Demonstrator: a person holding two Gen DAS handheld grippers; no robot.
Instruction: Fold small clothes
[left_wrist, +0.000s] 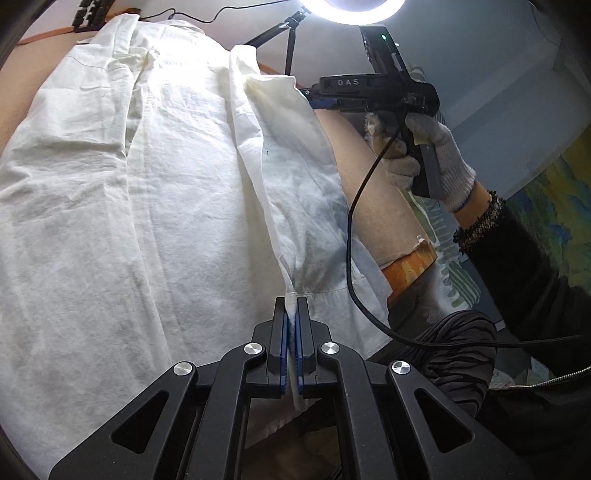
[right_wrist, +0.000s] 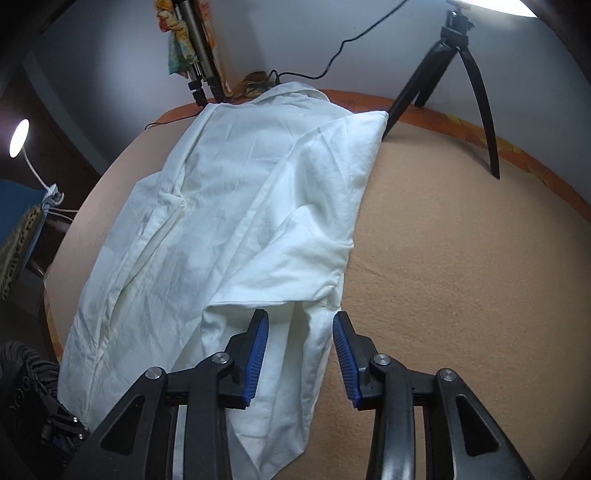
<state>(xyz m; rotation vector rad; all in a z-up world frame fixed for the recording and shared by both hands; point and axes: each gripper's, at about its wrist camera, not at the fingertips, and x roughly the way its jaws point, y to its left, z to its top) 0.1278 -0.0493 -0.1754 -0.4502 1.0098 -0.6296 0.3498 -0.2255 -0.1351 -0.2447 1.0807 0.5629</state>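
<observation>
On the peach worktop lies the white garment; left gripper jaws pinch its hem, right gripper jaws gape wide above its sleeve. Only the left view shows a gloved hand.

A home room set up for filming: ring light on a tripod, desk lamp, cloth-covered surface.
</observation>
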